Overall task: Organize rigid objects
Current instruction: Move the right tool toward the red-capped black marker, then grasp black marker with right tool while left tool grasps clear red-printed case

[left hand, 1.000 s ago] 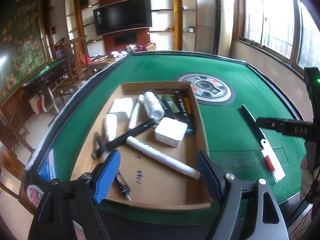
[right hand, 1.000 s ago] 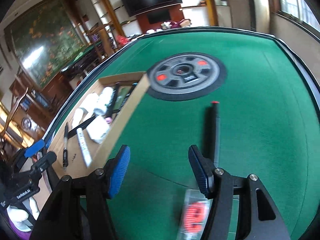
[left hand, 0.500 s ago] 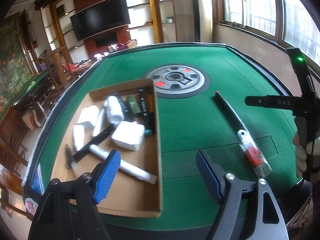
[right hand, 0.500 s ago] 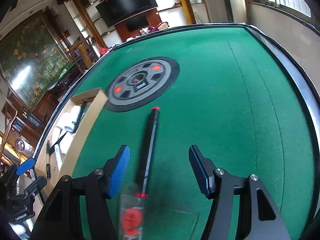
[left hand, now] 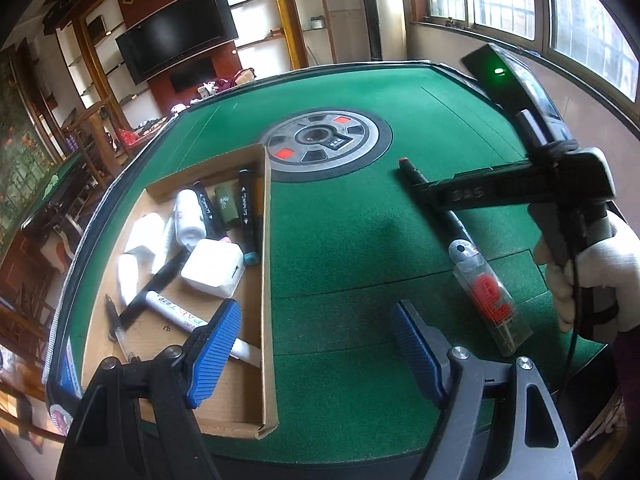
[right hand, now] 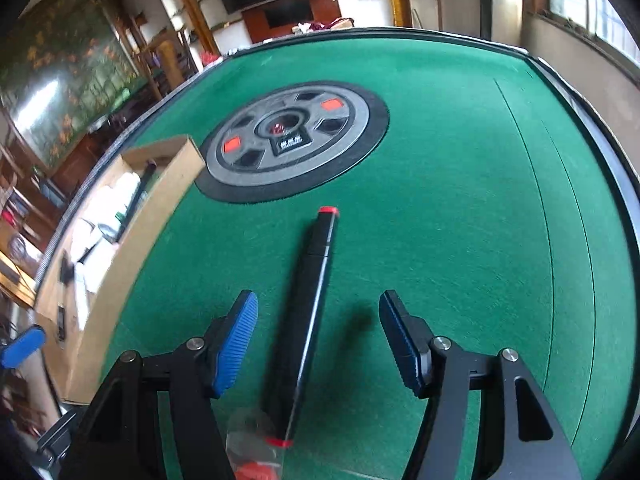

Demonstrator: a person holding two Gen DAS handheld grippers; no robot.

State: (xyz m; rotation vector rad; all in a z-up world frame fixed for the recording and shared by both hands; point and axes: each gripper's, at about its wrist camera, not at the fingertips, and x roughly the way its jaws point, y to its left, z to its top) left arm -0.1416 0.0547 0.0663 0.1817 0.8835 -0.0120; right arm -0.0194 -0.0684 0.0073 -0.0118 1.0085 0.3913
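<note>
Bare green felt (right hand: 460, 208) lay open across the right half of the right wrist view, while the cardboard box (right hand: 132, 232) walled off the left and a black marker (right hand: 308, 304) lay at lower centre.

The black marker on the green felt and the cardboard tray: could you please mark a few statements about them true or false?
1. The black marker lies on the green felt, outside the cardboard tray. True.
2. The right gripper is clamped on the marker. False: its fingers stand apart on either side, not touching it.
3. The tray is empty. False: it holds markers, pens and a white box.
4. The left gripper holds nothing. True.
5. A clear case with a red insert lies by the marker's near end. True.
</note>
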